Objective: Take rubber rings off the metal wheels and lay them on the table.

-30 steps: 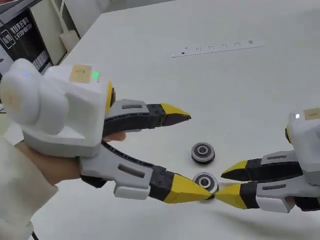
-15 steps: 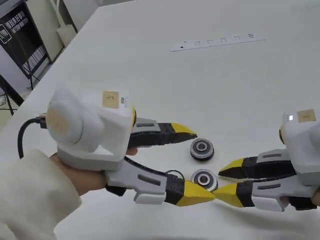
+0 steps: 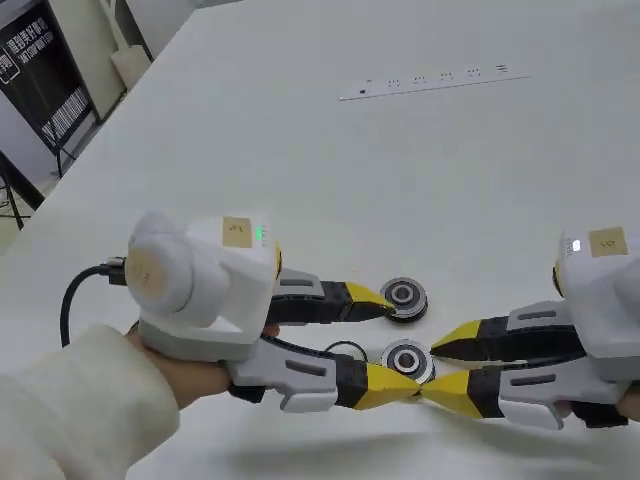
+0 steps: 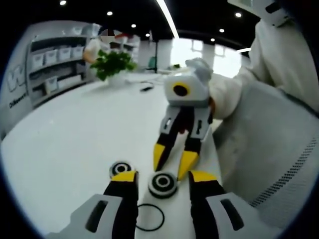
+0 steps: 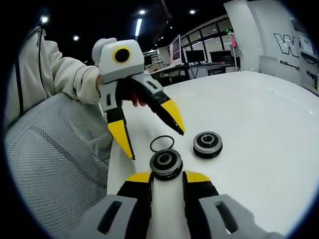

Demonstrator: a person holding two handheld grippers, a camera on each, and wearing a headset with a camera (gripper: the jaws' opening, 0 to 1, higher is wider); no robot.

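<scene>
Two metal wheels lie on the white table (image 3: 300, 180). The near wheel (image 3: 407, 360) (image 4: 163, 183) (image 5: 166, 164) sits between the tips of my open left gripper (image 3: 398, 343) (image 4: 162, 175). My open right gripper (image 3: 432, 370) (image 5: 167, 178) faces the same wheel from the other side, its tips just short of it. The far wheel (image 3: 404, 296) (image 4: 121, 168) (image 5: 208, 143) has a dark rim and lies against the left gripper's upper tip. A loose black rubber ring (image 3: 345, 351) (image 4: 149, 217) (image 5: 162, 143) lies flat beside the near wheel, under the left gripper's jaws.
A white power strip (image 3: 435, 83) lies far back on the table. The table's left edge (image 3: 95, 150) drops off to the floor and a dark sign. A black cable (image 3: 78, 292) trails from the left gripper. A grey mesh chair (image 5: 50, 149) stands by the table.
The left gripper has come down and forward until its tips flank the near wheel. The loose ring has come into sight beneath it. The right gripper has hardly moved.
</scene>
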